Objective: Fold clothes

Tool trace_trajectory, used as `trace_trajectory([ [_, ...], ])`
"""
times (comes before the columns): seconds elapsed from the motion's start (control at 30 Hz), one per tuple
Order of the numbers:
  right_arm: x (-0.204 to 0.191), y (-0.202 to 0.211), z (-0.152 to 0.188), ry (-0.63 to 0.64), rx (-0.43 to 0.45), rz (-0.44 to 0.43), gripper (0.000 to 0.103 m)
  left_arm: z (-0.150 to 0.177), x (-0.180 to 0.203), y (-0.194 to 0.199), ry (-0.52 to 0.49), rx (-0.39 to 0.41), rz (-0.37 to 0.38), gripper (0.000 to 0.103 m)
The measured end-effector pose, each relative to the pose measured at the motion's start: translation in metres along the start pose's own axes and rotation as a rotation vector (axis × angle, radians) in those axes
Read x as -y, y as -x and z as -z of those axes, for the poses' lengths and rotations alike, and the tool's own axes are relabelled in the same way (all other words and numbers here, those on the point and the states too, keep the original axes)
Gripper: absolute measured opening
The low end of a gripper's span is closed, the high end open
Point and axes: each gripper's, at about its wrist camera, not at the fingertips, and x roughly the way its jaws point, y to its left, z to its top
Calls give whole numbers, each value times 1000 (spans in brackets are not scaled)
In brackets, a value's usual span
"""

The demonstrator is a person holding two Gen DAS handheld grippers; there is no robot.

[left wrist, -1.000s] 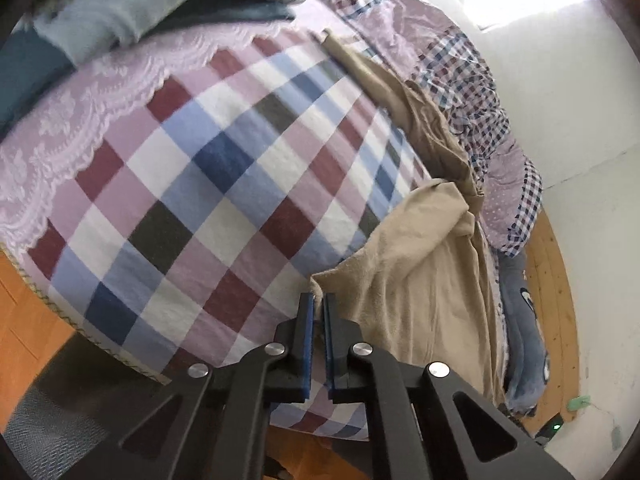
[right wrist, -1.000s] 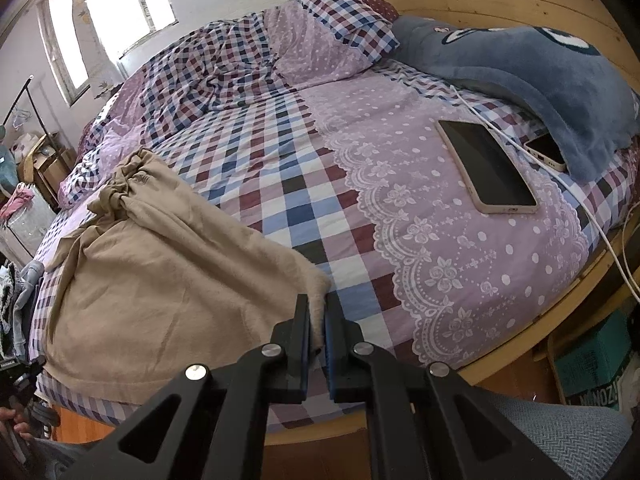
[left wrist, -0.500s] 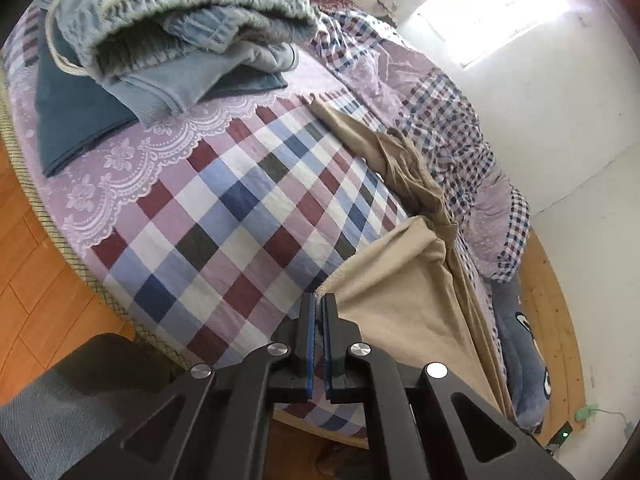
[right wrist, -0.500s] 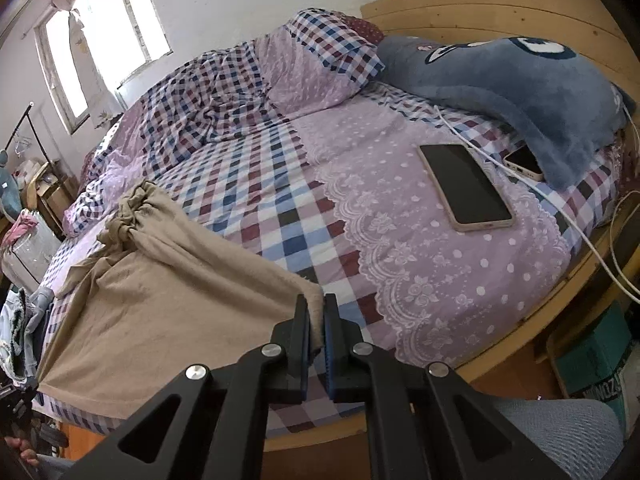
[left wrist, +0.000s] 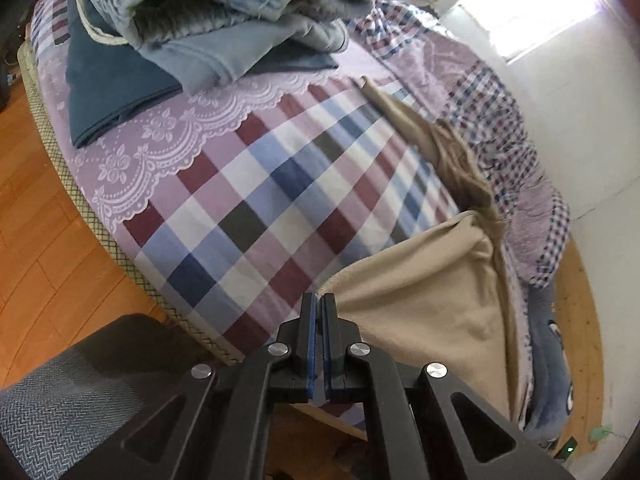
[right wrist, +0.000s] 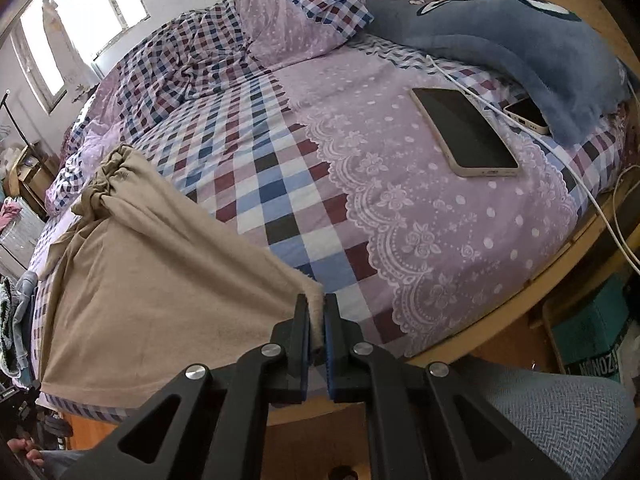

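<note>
Raised since the earlier frame, tan garment (right wrist: 160, 280) hangs taut between right gripper (right wrist: 316, 312) and left gripper (left wrist: 319, 312), each clamping a hem corner; waistband trails toward 10 o'clock, ready for folding.

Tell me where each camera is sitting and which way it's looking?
Left wrist: on the left gripper, looking over the bed toward the folded pile; only its fingers show.
Right wrist: on the right gripper, facing the pillows and tablet; its fingers and toes show.
Shared: the tan garment, pinched by both.

Checked bed (right wrist: 304, 208) bears tan garment (right wrist: 160, 280), tablet (right wrist: 464, 132).
</note>
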Motion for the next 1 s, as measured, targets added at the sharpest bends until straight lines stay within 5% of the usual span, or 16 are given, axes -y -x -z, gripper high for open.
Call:
trace_trajectory([
  [0.43,16,-1,-5,-95,9,77,28,-1,-6,-1,8,-9,-75,3],
  [0.67,30,7,-11,-177,59,104,33,-2,2,1,-29,22,-62,33],
  [0.87,25,14,-12,-189,115,45,42,-3,18,10,-74,84,50,56],
  [1.0,15,14,-15,-176,128,-16,42,-5,30,11,-80,104,123,60],
])
